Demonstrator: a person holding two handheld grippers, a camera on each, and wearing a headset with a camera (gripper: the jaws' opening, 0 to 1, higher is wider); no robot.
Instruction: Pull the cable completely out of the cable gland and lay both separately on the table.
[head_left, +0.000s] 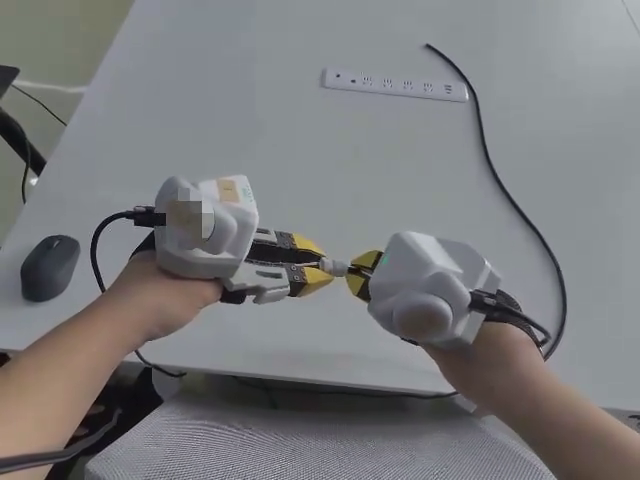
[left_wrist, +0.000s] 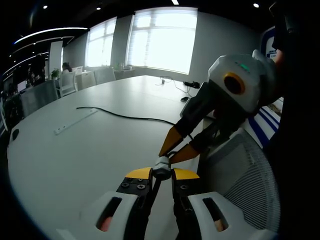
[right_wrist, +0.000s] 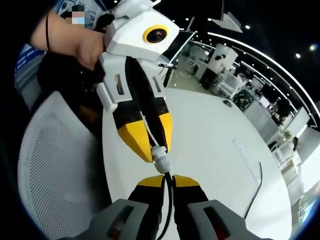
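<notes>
Above the near edge of the white table (head_left: 300, 130), my two grippers meet tip to tip. The left gripper (head_left: 322, 268) is shut on a small white cable gland (head_left: 337, 267). In the left gripper view the gland (left_wrist: 161, 165) sits between my own yellow fingertips (left_wrist: 138, 173), and the right gripper (left_wrist: 172, 152) reaches in from the right. The right gripper (right_wrist: 167, 181) is shut on a thin black cable (right_wrist: 170, 200) that leaves the gland (right_wrist: 161, 159) and runs down between its jaws. The left gripper (right_wrist: 154, 150) comes in from above in that view.
A white power strip (head_left: 395, 85) lies at the far side of the table, and its black cord (head_left: 510, 200) curves down the right side. A dark mouse (head_left: 50, 265) rests near the left edge. A grey mesh chair (head_left: 300, 440) is below the grippers.
</notes>
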